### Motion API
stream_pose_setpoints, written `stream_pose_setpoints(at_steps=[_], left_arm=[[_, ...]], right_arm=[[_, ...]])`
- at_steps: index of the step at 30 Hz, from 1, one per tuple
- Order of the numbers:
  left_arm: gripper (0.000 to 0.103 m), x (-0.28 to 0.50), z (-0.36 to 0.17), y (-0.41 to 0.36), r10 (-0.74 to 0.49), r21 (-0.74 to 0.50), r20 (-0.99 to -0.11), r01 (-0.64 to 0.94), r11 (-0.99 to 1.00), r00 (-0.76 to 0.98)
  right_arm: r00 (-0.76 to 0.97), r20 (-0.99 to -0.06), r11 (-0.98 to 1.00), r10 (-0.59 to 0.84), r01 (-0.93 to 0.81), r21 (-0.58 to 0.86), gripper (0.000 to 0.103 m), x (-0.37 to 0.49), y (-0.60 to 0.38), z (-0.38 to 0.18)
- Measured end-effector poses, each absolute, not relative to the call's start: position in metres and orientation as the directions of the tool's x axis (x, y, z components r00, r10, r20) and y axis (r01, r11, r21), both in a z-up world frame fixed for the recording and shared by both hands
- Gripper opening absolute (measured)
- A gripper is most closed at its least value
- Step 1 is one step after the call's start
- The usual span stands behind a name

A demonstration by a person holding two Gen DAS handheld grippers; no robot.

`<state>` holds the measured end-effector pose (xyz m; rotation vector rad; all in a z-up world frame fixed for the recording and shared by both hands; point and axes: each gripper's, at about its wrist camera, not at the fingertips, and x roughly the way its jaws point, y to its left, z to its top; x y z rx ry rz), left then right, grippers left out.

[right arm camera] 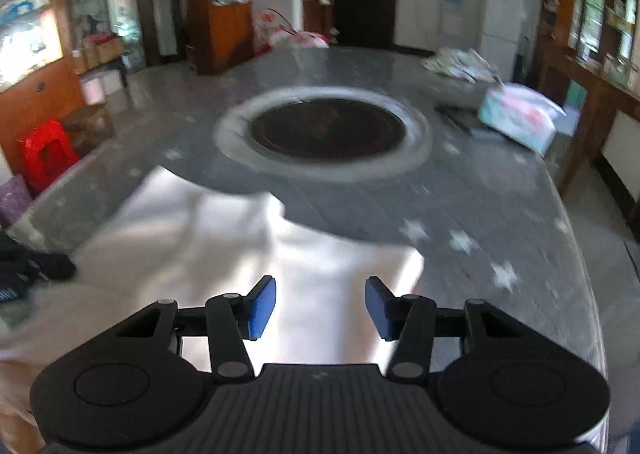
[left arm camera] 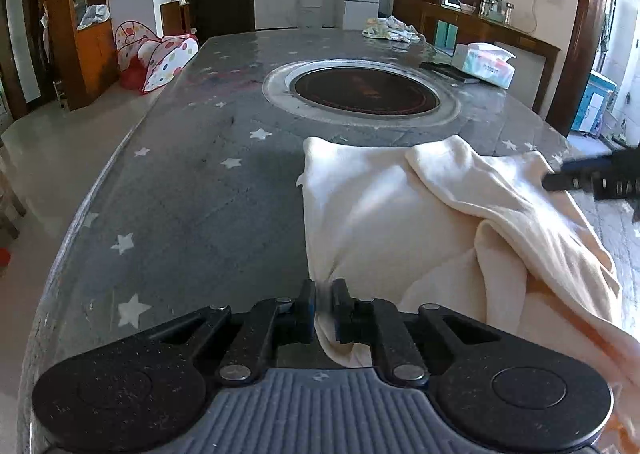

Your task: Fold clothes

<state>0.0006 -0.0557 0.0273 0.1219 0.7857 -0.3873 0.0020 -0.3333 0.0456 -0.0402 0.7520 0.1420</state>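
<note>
Left hand-held gripper (left arm camera: pixel 323 304) pinches cloth (left arm camera: pixel 400 213) (cream) — right hand-held gripper (right arm camera: pixel 321 304) agape.

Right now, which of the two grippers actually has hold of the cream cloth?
The left gripper: its fingers are pinched shut on an edge of the cream cloth. The right gripper is above the cloth with its blue pads wide apart, gripping nothing.

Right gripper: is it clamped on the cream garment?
No: the right gripper has its blue pads wide apart above the cream garment, gripping nothing.
</note>
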Motion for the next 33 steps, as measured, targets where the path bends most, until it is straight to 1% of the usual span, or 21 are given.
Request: stream_pose_setpoints(at_steps=[3,4,5,6,7,9,11,12,14,15,16,18,19,22,24,25,33], left_arm=[[0.025,-0.004,0.029,-0.057,-0.308,-0.048,-0.702,0.389,0.920,0.642],[0.034,-0.007,0.030,-0.058,-0.313,-0.050,-0.698,0.393,0.918,0.644],[0.045,-0.009,0.030,-0.058,-0.315,-0.048,-0.694,0.395,0.917,0.647],[0.049,-0.013,0.031,-0.059,-0.315,-0.044,-0.688,0.396,0.917,0.654],[0.053,-0.016,0.033,-0.059,-0.314,-0.037,-0.681,0.397,0.917,0.661],[0.056,-0.022,0.036,-0.058,-0.323,-0.039,-0.671,0.403,0.914,0.667],[0.063,-0.028,0.039,-0.057,-0.334,-0.044,-0.663,0.410,0.911,0.670],[0.064,-0.031,0.040,-0.056,-0.341,-0.045,-0.657,0.417,0.908,0.672],[0.071,-0.039,0.045,-0.056,-0.359,-0.045,-0.642,0.434,0.900,0.678],[0.072,-0.042,0.047,-0.056,-0.368,-0.045,-0.634,0.442,0.896,0.680],[0.074,-0.046,0.049,-0.057,-0.377,-0.042,-0.626,0.453,0.891,0.683],[0.080,-0.051,0.052,-0.061,-0.394,-0.032,-0.609,0.475,0.879,0.688],[0.085,-0.053,0.053,-0.063,-0.403,-0.030,-0.603,0.485,0.874,0.689],[0.092,-0.057,0.054,-0.073,-0.425,-0.026,-0.591,0.511,0.859,0.686],[0.098,-0.059,0.053,-0.080,-0.435,-0.017,-0.591,0.528,0.849,0.680],[0.103,-0.060,0.052,-0.083,-0.438,-0.012,-0.592,0.535,0.845,0.677],[0.103,-0.064,0.045,-0.094,-0.462,-0.015,-0.599,0.567,0.823,0.655]], right_arm=[[0.705,-0.688,0.974,0.173,-0.226,0.014,0.049,0.006,-0.308,0.055],[0.695,-0.692,0.967,0.194,-0.253,0.017,0.049,0.008,-0.298,0.055],[0.684,-0.698,0.961,0.212,-0.276,0.021,0.048,0.011,-0.289,0.054],[0.674,-0.703,0.954,0.228,-0.297,0.025,0.045,0.014,-0.280,0.053],[0.666,-0.708,0.950,0.234,-0.313,0.019,0.045,0.018,-0.272,0.051],[0.651,-0.723,0.944,0.232,-0.329,0.007,0.043,0.029,-0.255,0.044],[0.639,-0.740,0.947,0.211,-0.322,-0.008,0.037,0.038,-0.244,0.034],[0.638,-0.746,0.951,0.190,-0.308,-0.021,0.034,0.042,-0.241,0.029],[0.632,-0.761,0.963,0.148,-0.268,-0.036,0.028,0.051,-0.242,0.019],[0.634,-0.759,0.965,0.149,-0.262,-0.029,0.026,0.052,-0.243,0.018],[0.636,-0.757,0.966,0.149,-0.256,-0.024,0.017,0.052,-0.245,0.016],[0.646,-0.750,0.968,0.144,-0.249,-0.028,0.004,0.049,-0.248,0.019],[0.651,-0.746,0.969,0.143,-0.245,-0.028,0.004,0.047,-0.250,0.020],[0.678,-0.723,0.973,0.130,-0.228,-0.039,0.003,0.039,-0.258,0.028],[0.697,-0.706,0.977,0.127,-0.212,-0.034,0.003,0.030,-0.267,0.036],[0.706,-0.697,0.978,0.125,-0.205,-0.032,0.003,0.026,-0.271,0.039],[0.776,-0.624,0.990,0.092,-0.139,-0.027,0.003,-0.016,-0.316,0.068]])
